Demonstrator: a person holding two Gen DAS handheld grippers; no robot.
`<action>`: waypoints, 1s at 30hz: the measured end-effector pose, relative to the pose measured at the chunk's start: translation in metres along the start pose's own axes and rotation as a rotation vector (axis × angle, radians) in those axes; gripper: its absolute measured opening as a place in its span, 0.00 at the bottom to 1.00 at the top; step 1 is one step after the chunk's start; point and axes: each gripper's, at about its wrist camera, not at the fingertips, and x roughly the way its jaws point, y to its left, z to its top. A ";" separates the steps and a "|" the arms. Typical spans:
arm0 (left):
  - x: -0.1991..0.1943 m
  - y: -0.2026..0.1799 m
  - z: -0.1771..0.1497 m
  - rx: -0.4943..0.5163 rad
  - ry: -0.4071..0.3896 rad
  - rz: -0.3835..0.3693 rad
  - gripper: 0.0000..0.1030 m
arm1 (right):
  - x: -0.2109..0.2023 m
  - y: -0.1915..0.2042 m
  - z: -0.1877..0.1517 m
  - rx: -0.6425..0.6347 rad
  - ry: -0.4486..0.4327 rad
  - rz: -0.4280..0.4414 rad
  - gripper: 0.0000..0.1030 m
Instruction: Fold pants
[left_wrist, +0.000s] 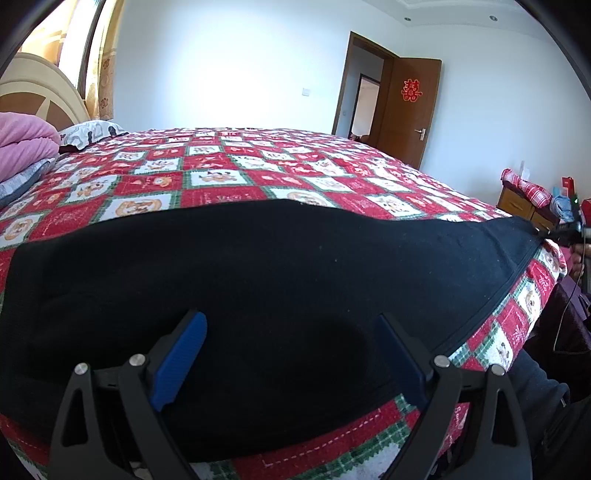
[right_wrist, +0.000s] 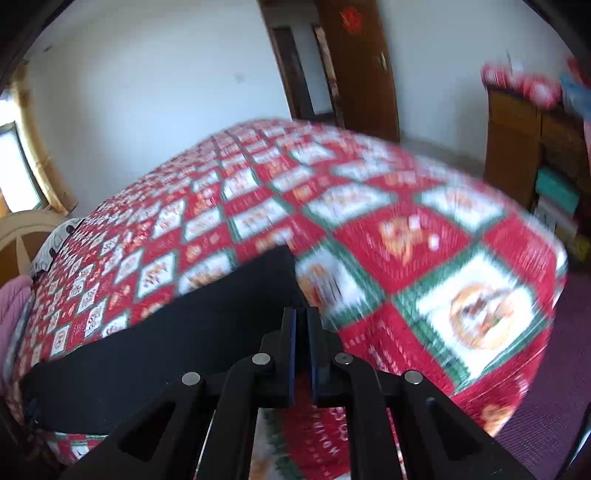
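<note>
- Left claw (left_wrist: 291, 354) is standing wide apart over the black pants (left_wrist: 258, 280).
- Right claw (right_wrist: 303, 332) is pressing together at the pants' right corner on the bed (right_wrist: 406, 229); whether cloth is pinched cannot be told.

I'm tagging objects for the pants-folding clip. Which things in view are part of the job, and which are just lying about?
Part of the job:
- black pants, spread on the quilt
- left gripper, jaws open over them
- right gripper, jaws shut at their end
- patchwork quilt, the work surface

Lying about:
- pink blanket
- pillow
- wooden cabinet
- door
</note>
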 end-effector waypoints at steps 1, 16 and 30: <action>0.000 0.000 0.000 0.000 -0.001 -0.001 0.92 | 0.005 -0.001 -0.001 -0.012 0.015 -0.007 0.06; 0.000 0.001 0.044 -0.078 -0.071 0.115 0.96 | -0.013 0.094 -0.002 -0.193 -0.051 0.012 0.35; 0.025 -0.010 0.016 0.008 -0.027 0.185 1.00 | 0.121 0.419 -0.072 -0.350 0.557 0.783 0.35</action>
